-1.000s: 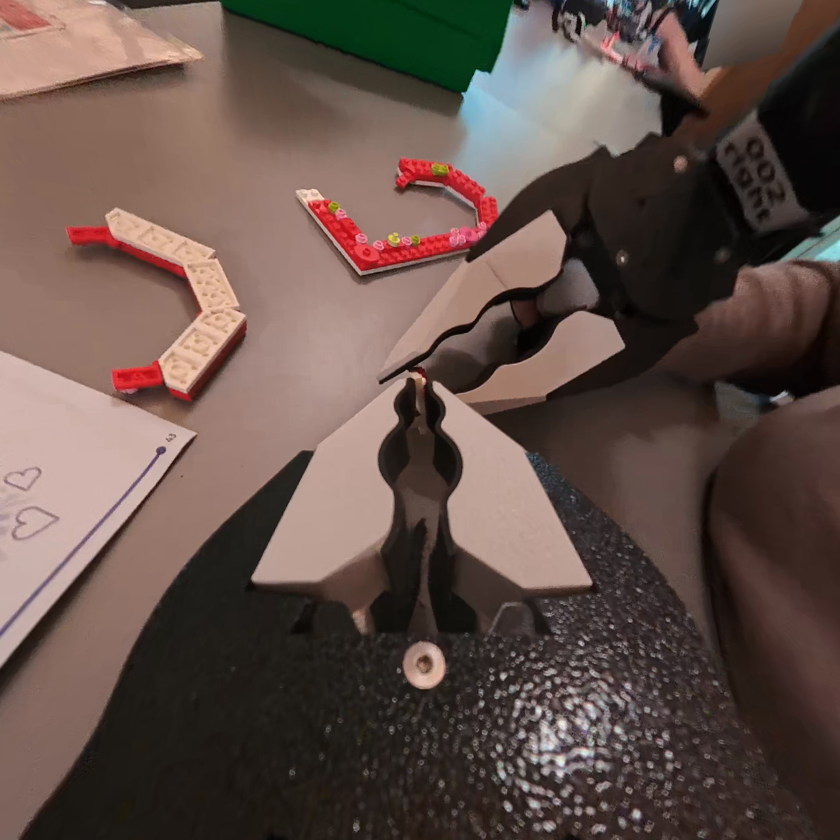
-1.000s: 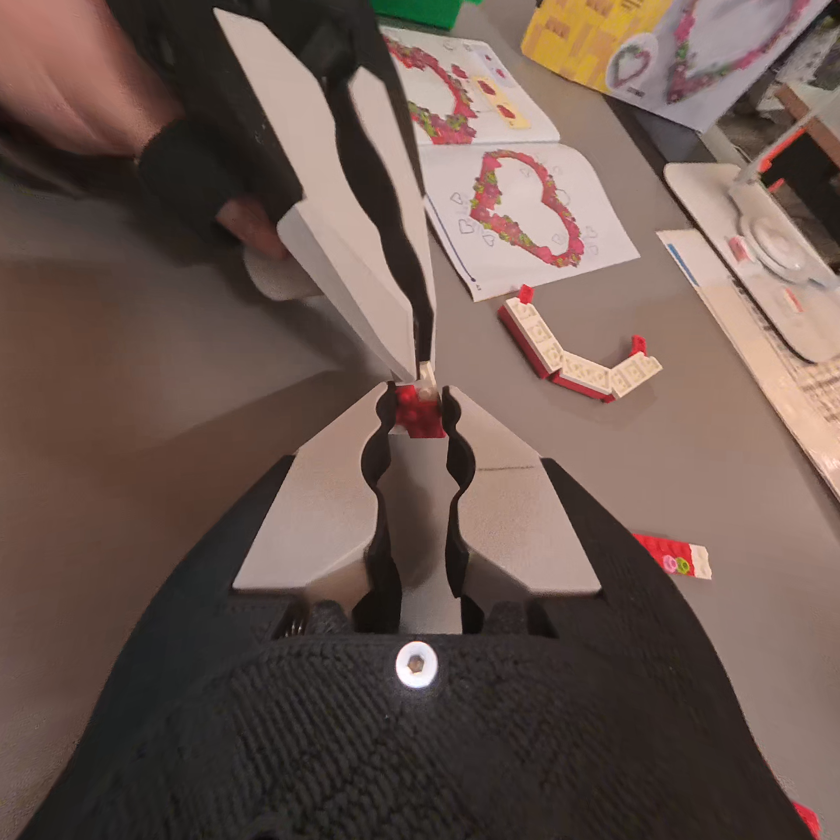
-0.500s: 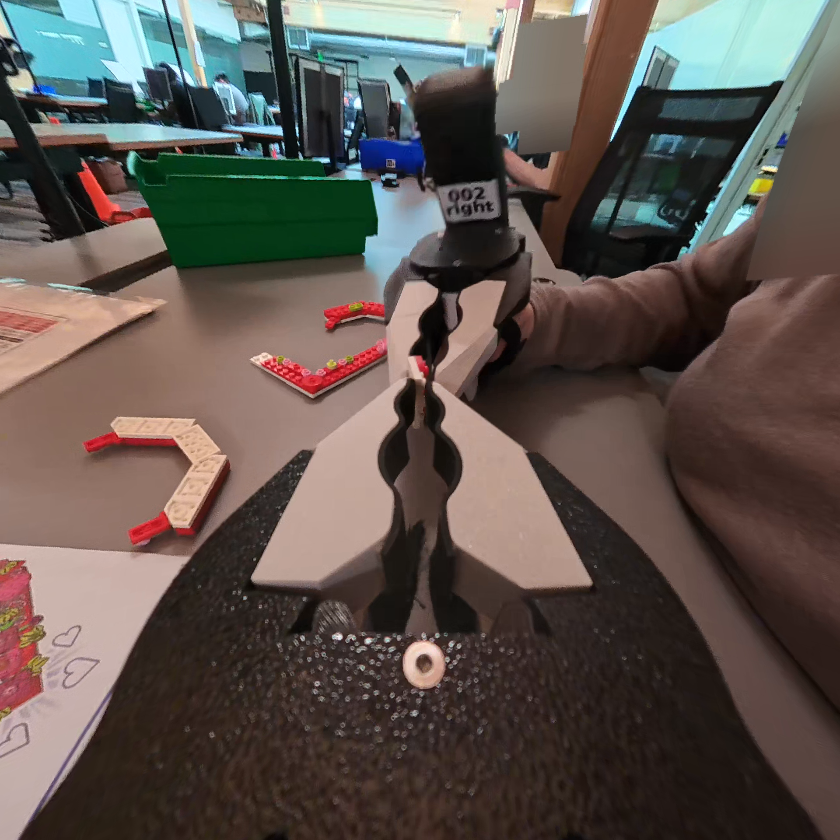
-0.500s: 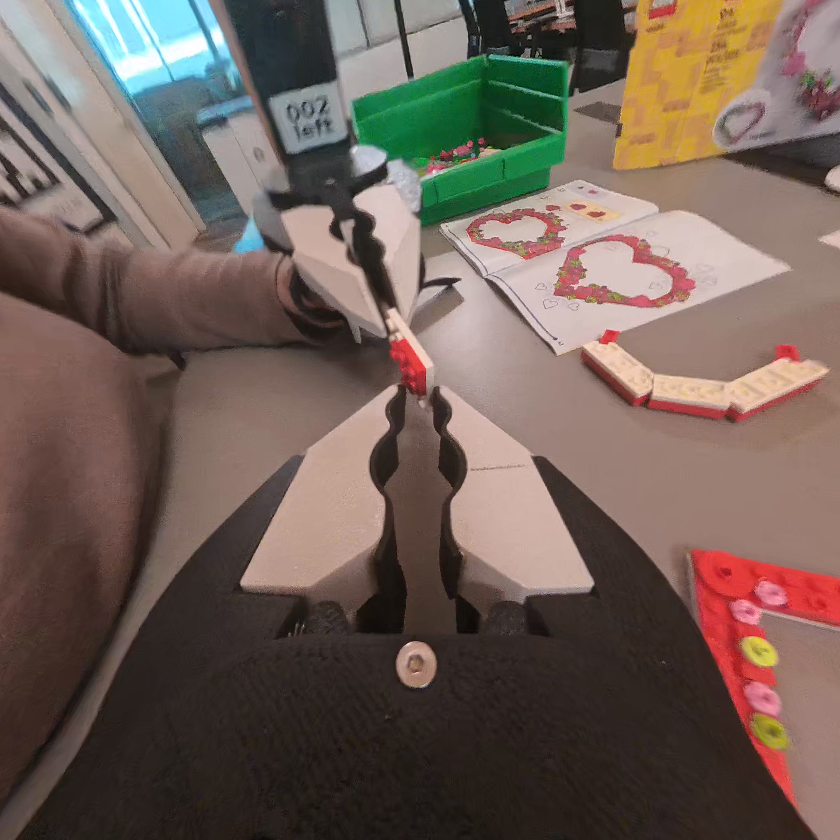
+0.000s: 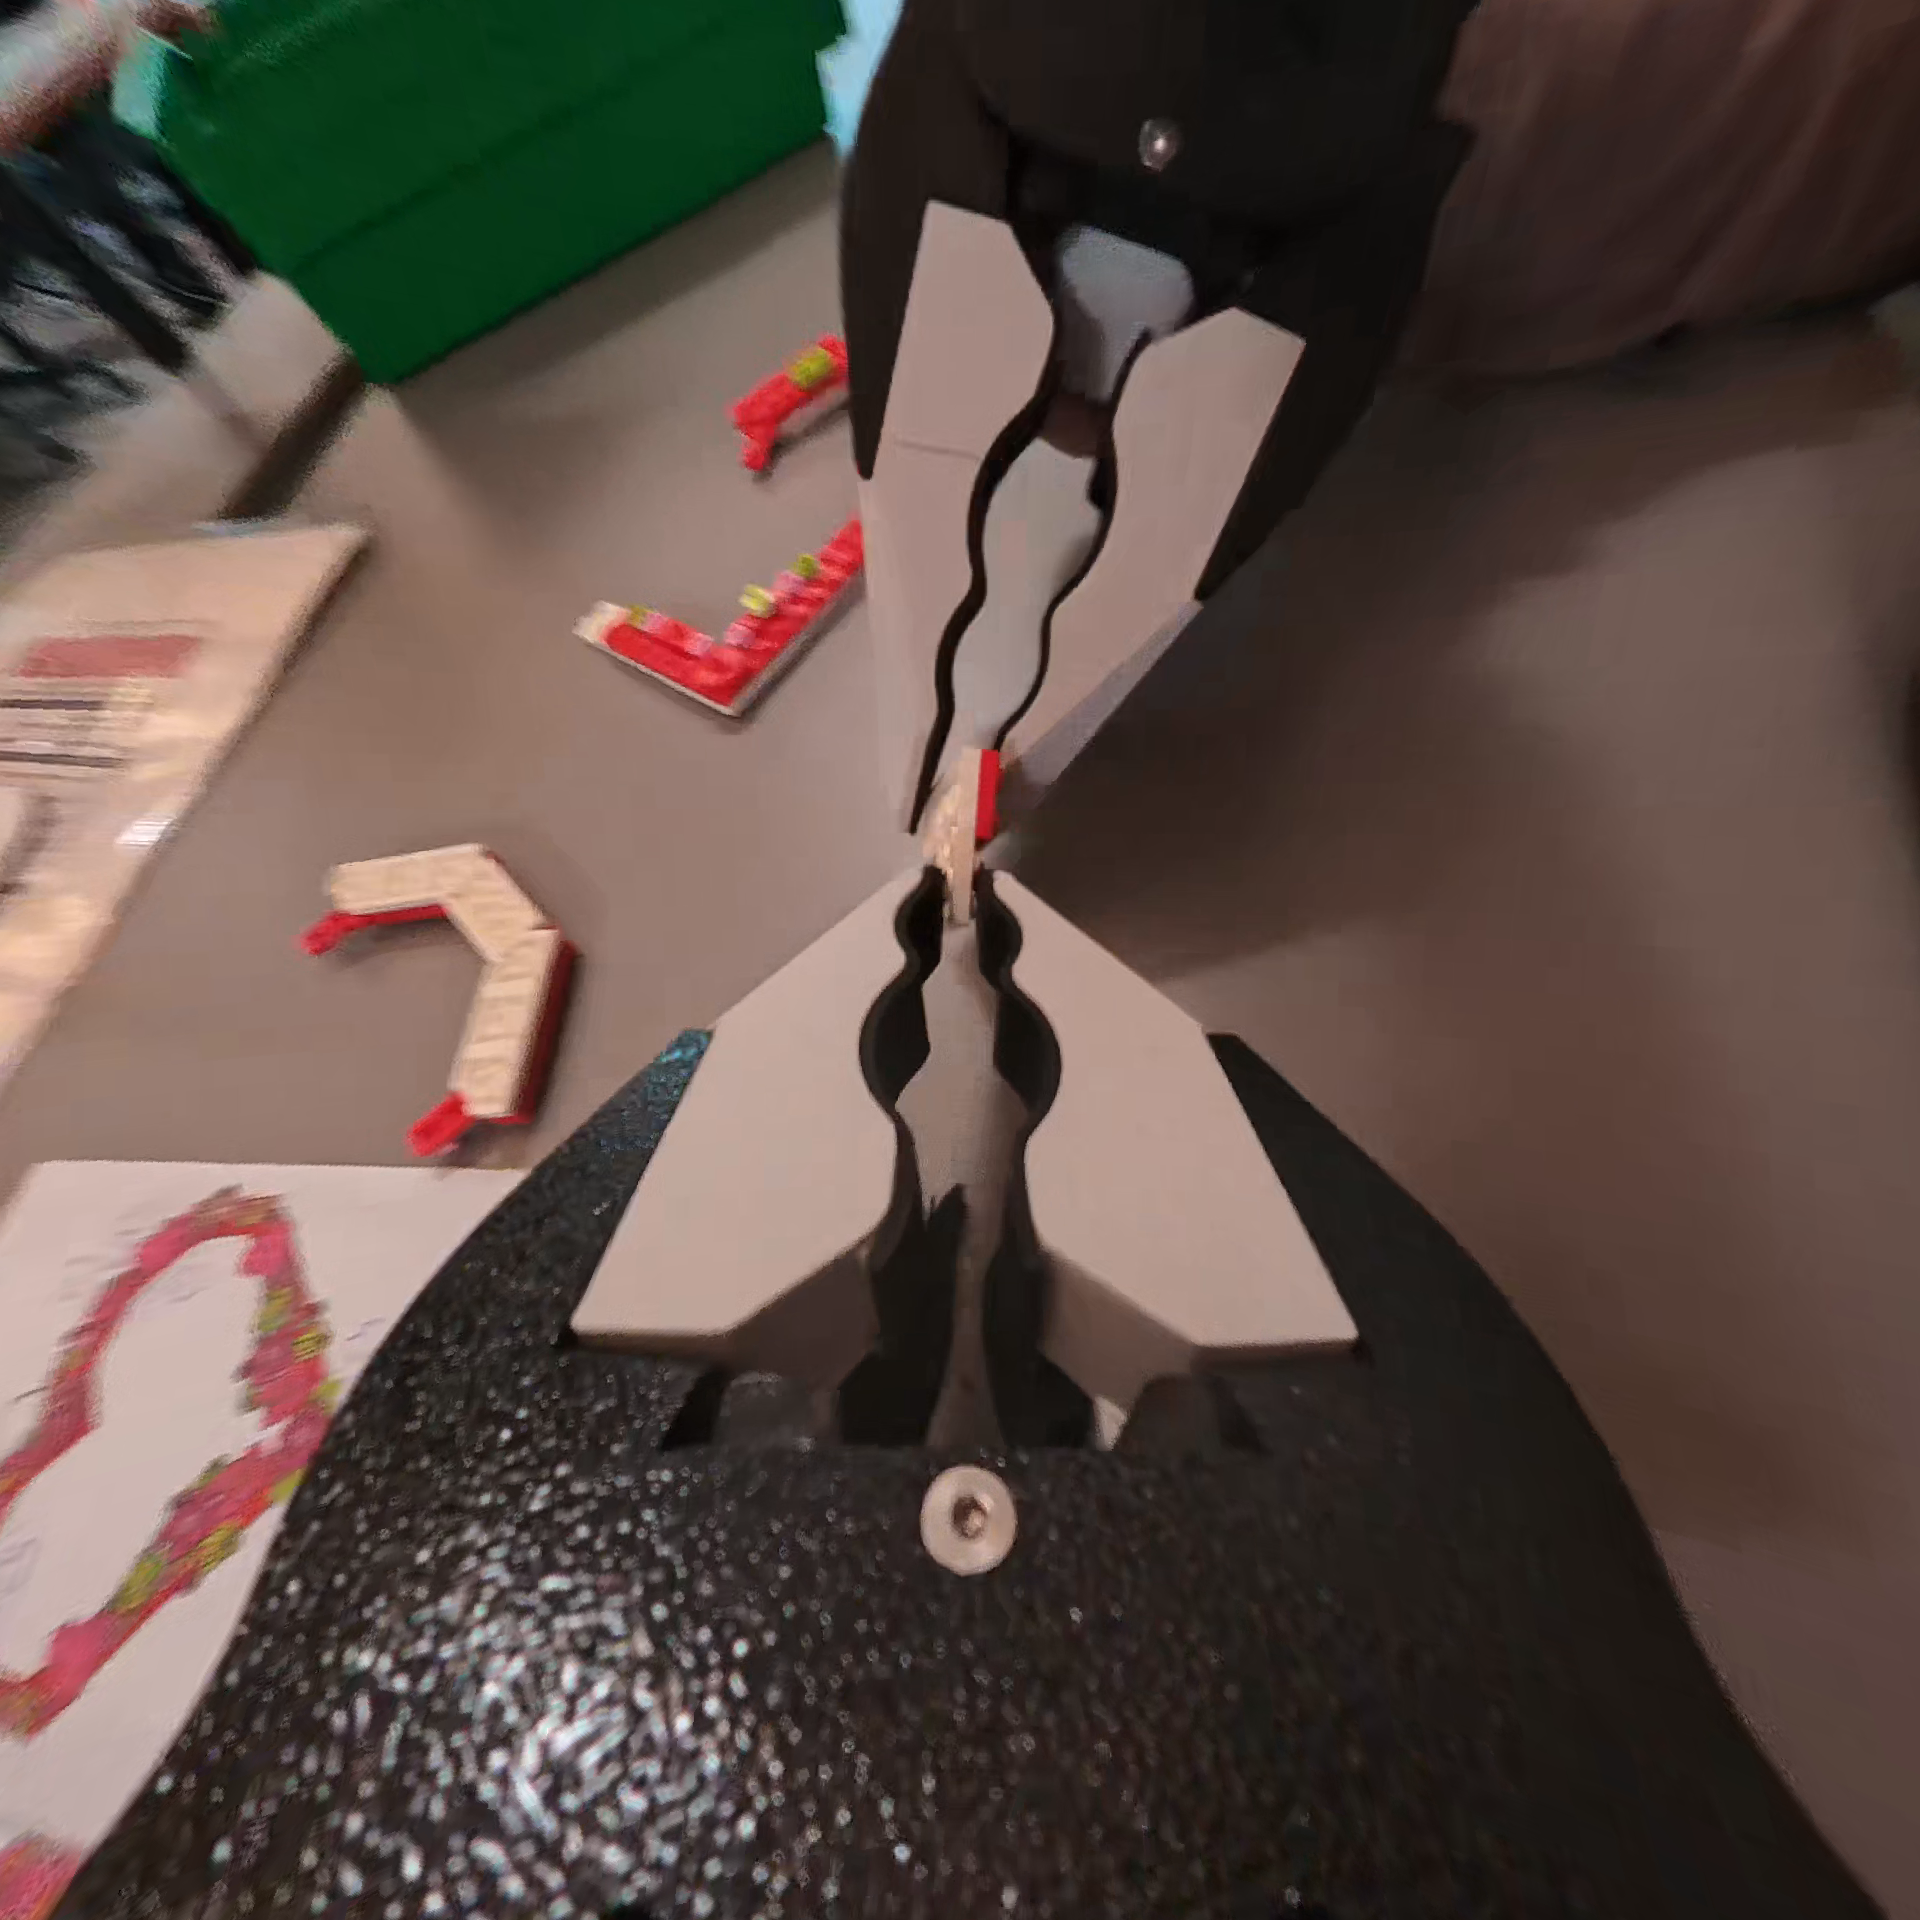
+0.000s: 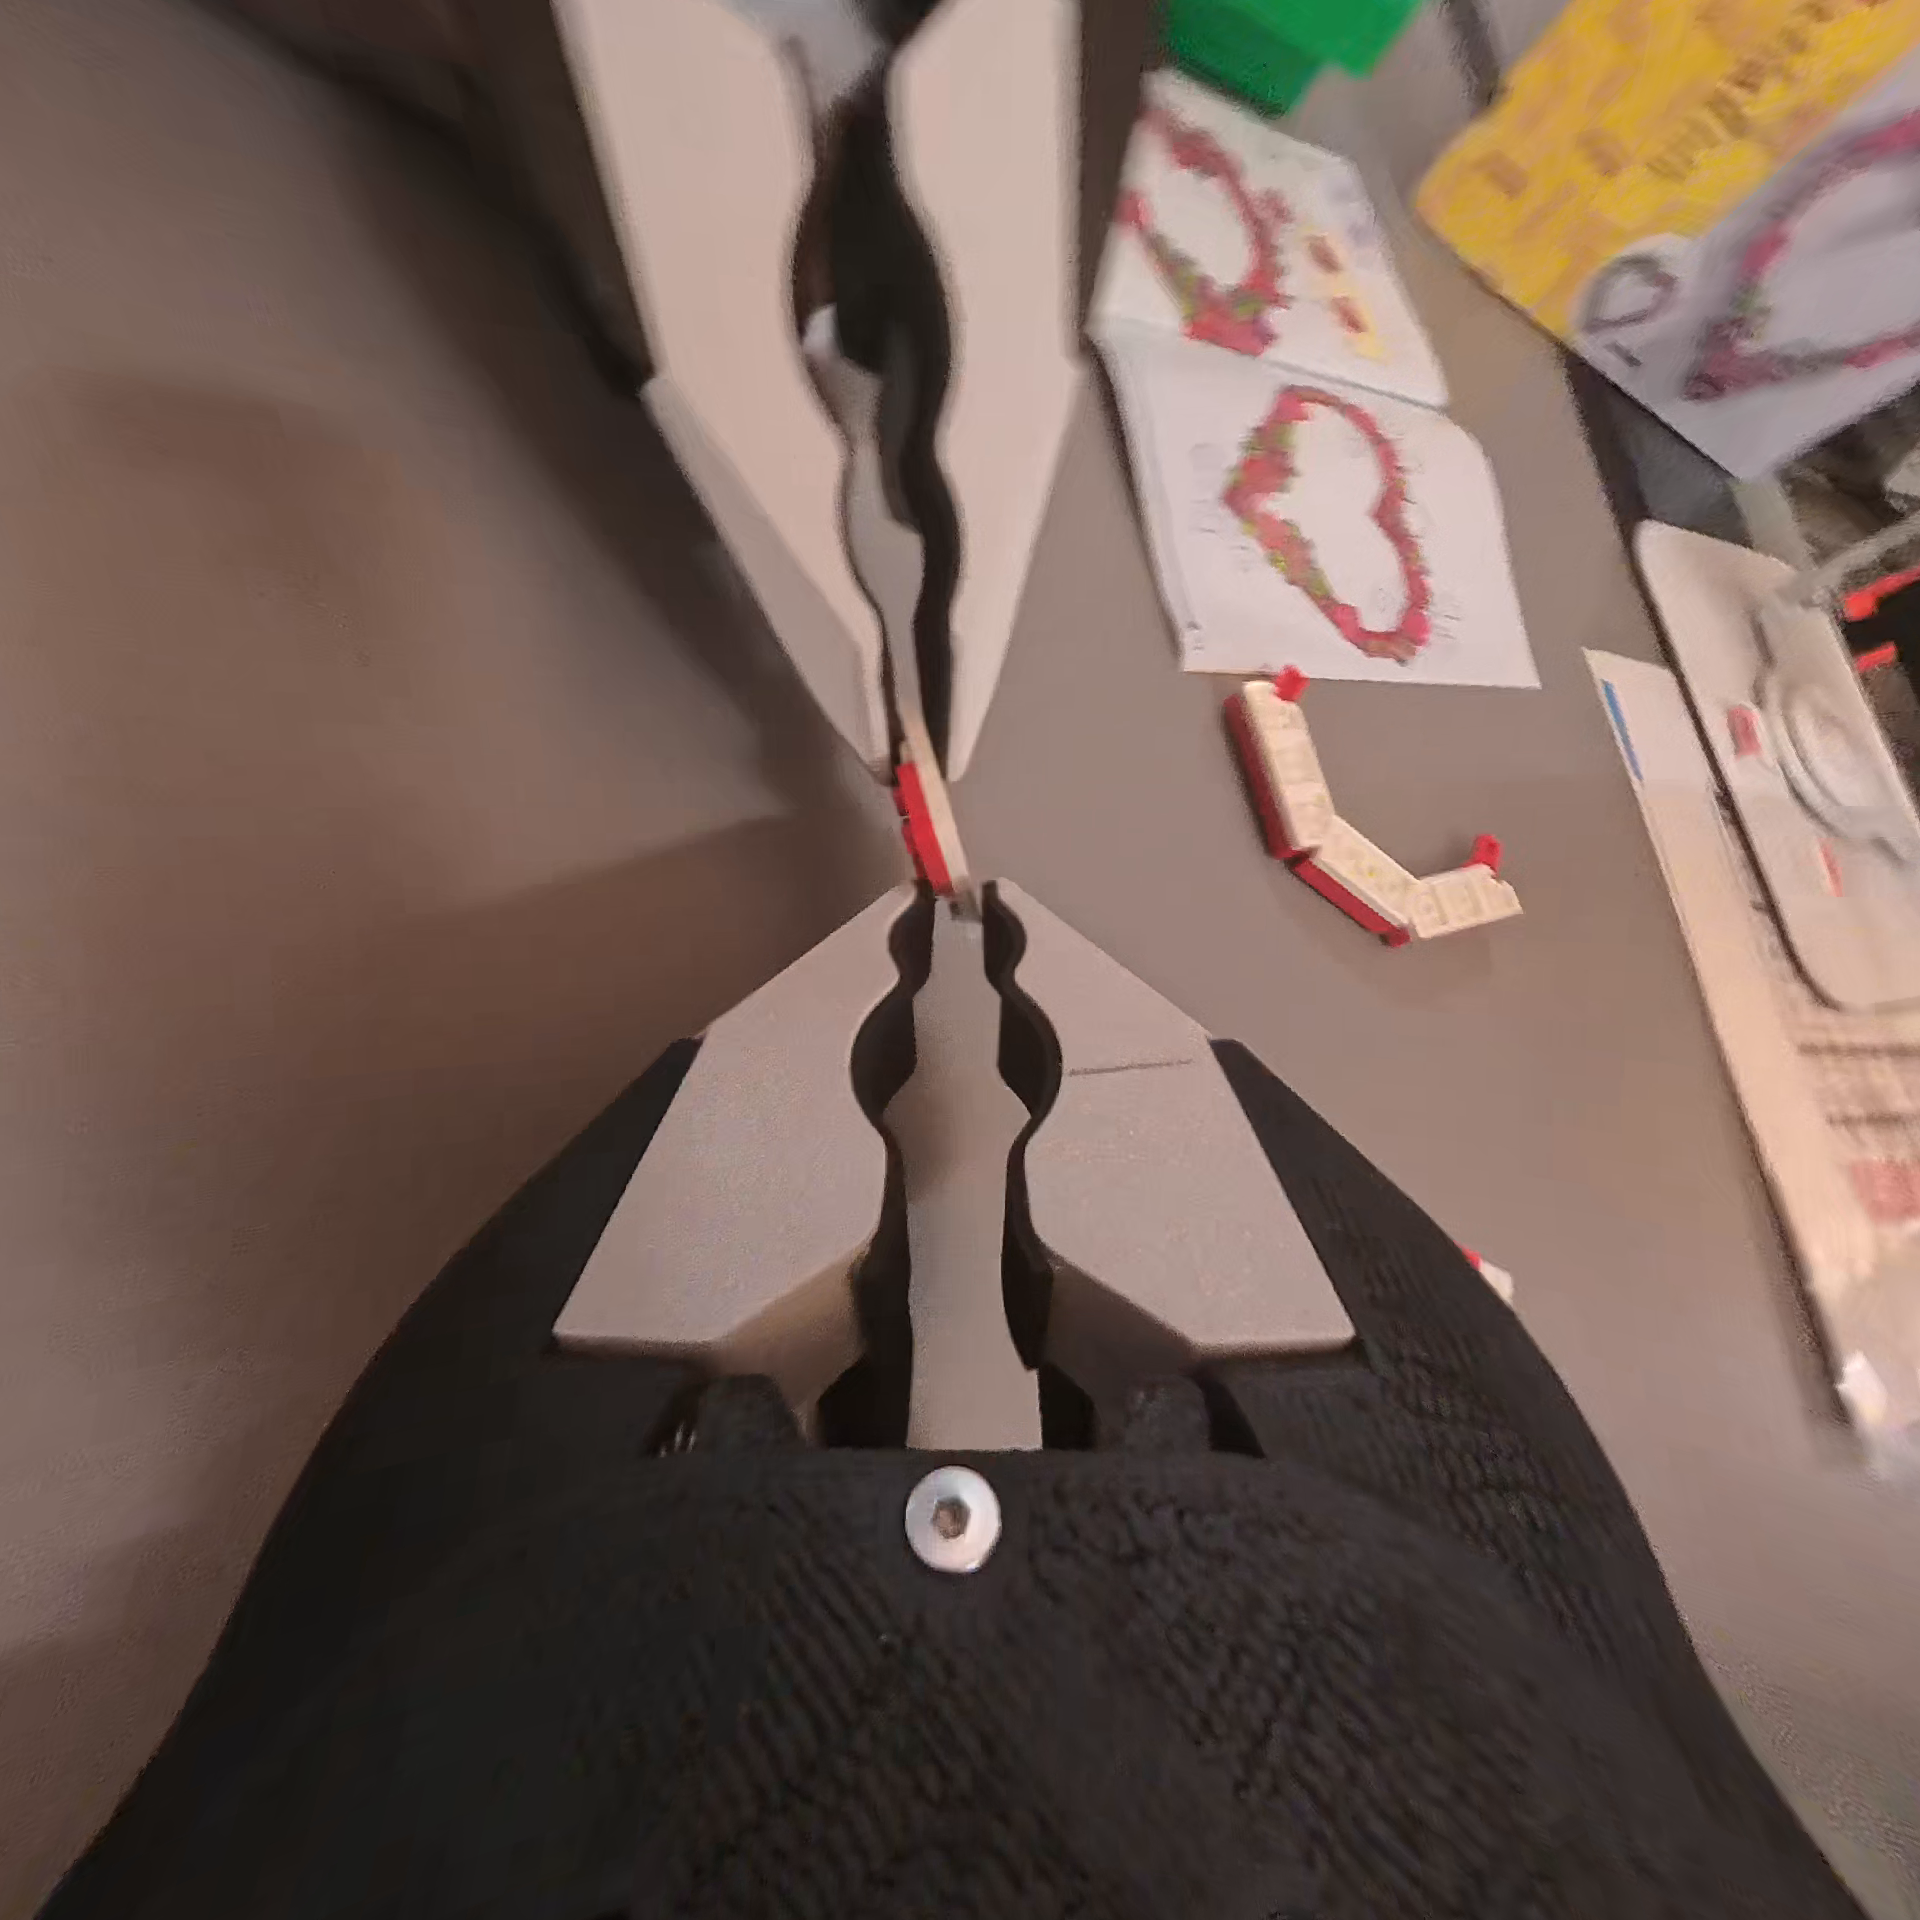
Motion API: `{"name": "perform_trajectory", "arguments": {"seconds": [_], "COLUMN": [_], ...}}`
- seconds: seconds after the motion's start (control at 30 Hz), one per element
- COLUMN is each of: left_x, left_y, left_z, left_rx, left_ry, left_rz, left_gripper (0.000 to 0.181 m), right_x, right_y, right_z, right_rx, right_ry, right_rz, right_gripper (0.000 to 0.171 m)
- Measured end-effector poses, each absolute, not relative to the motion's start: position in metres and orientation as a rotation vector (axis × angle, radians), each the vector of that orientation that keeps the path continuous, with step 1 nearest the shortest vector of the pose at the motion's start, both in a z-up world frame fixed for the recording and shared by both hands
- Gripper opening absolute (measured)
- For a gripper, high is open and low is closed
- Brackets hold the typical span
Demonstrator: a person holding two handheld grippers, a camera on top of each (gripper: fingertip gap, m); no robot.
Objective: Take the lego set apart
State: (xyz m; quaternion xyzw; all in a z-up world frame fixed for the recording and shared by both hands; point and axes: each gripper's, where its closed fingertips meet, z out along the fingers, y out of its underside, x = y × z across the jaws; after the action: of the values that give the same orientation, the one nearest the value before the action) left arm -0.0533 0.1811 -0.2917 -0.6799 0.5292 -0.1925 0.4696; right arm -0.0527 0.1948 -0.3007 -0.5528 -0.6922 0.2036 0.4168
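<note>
Because the small red-and-white lego piece (image 5: 971, 821) has to be split along its seam, it is held in the air between the two claws, tip to tip, above the grey table (image 5: 1455, 831) rather than lying on it. The left claw (image 5: 961, 902) is closed on the white plate at its own end, its fingertips pinching the thin edge directly ahead of it. The right claw (image 6: 954, 902) faces it from the opposite side; its tips look nearly closed on the other end of the piece, though blur makes the exact contact hard to read. In the right wrist view the red layer sits to the left of the white one, just ahead of the claw tips, so each claw seems placed to take one layer and peel it from the other.

Judging by this, the pull apart is under way and not yet finished, since red and white are together in both views.

Well off to the left of the left claw lie a white-topped curved segment (image 5: 488, 997) and a red angled segment with studs (image 5: 727, 644), both awaiting dismantling. An open instruction booklet (image 6: 1340, 540) lies to the right of the right claw, beyond another view of the curved segment, and a green bin (image 5: 499, 156) stands farther ahead.
</note>
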Motion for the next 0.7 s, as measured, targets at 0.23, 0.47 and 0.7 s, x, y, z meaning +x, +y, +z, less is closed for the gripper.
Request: {"name": "perform_trajectory", "arguments": {"seconds": [0.23,0.47,0.7], "left_x": [-0.065,-0.077,-0.075], "left_y": [0.217,0.223,0.222], "left_z": [-0.249,-0.219,-0.210], "left_rx": [-1.548,-1.419,-1.387], "left_ry": [0.973,0.859,0.825], "left_rz": [-0.197,-0.066,-0.075], "left_gripper": [0.002,0.002,0.002], "right_x": [-0.071,-0.076,-0.084], "right_y": [0.225,0.224,0.222], "right_z": [-0.240,-0.221,-0.203], "right_rx": [-1.702,-1.683,-1.461], "right_ry": [-0.765,-0.477,-0.264], "right_rz": [1.558,1.925,2.203], "right_gripper": [0.045,0.046,0.023]}}
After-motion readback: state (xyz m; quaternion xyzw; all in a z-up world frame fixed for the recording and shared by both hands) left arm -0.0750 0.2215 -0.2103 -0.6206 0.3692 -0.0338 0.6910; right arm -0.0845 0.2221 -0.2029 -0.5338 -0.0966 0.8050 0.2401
